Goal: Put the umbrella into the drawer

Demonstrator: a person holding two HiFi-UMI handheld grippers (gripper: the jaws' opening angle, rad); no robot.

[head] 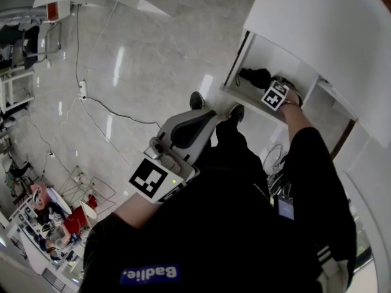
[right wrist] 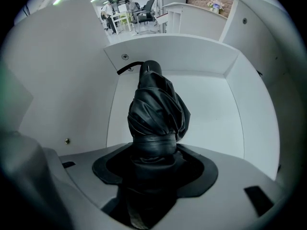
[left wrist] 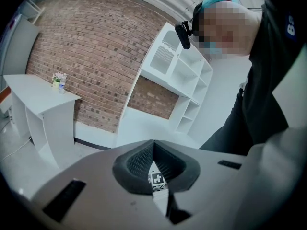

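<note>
While left gripper (left wrist: 153, 146) hangs clenched empty, right gripper (right wrist: 153, 153) grasps black umbrella (right wrist: 157, 110) inside white drawer (right wrist: 213, 97).

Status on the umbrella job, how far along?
Done: the umbrella is picked up and sits inside the white drawer. In hand: the right gripper is shut on it. Left to do: release it and pull out. The left gripper is shut and empty.

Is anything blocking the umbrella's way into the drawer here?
Nothing visible does. The right tool is shut on the umbrella, which reaches inside the open white drawer; no other thing shows in the drawer around it.
</note>
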